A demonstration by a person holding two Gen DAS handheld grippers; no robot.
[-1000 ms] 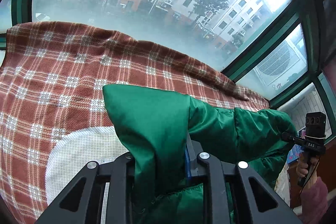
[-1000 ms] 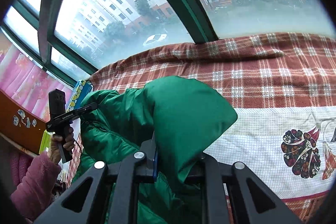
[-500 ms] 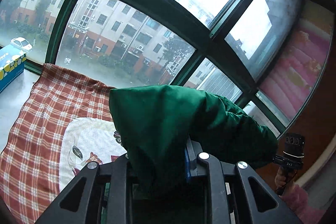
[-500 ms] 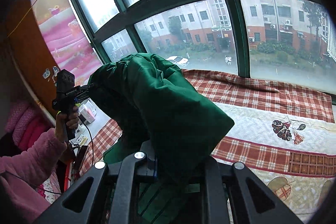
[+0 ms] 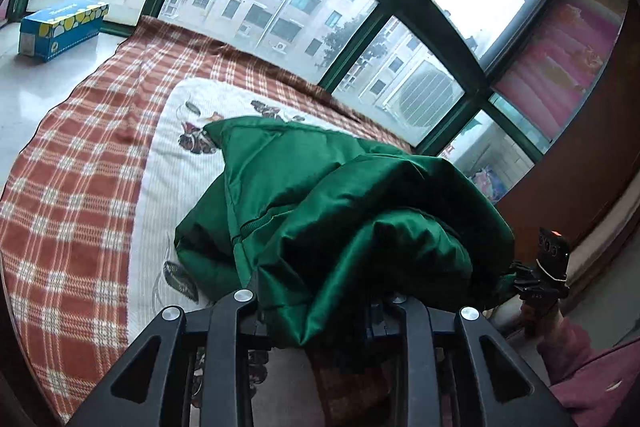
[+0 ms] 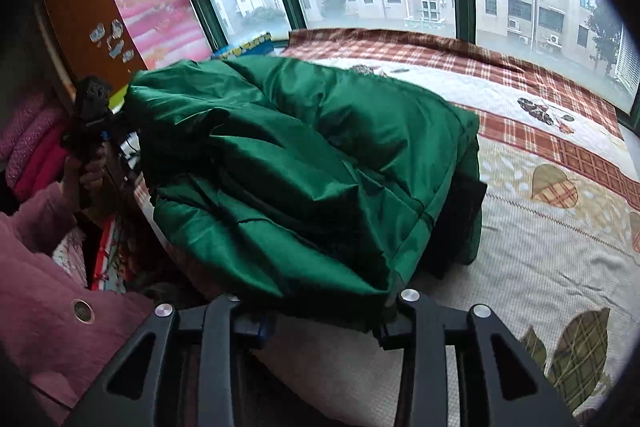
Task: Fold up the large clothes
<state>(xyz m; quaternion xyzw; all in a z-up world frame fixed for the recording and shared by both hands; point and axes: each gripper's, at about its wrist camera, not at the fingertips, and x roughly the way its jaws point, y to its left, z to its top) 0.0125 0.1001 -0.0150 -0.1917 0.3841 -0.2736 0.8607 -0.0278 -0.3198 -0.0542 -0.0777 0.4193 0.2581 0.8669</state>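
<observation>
A large green padded jacket (image 5: 320, 195) lies bunched on the bed, its far part resting on the white quilt. My left gripper (image 5: 324, 311) is shut on its near edge, with cloth draped over the fingers. In the right wrist view the same jacket (image 6: 304, 163) fills the middle, and my right gripper (image 6: 320, 311) is shut on its near hem, the fingertips hidden under the fabric. Each gripper shows at the far side of the other's view, the right one (image 5: 548, 267) and the left one (image 6: 92, 123).
The bed carries a red plaid blanket (image 5: 68, 155) and a white patterned quilt (image 6: 540, 227). A blue tissue box (image 5: 60, 27) stands on the window sill. Green-framed windows (image 5: 360, 27) line the far side. A wooden cabinet (image 5: 592, 155) stands at the right.
Both grippers have swung down from a raised pose, bringing the jacket with them. It now rests on the bed in a folded heap instead of hanging in the air.
</observation>
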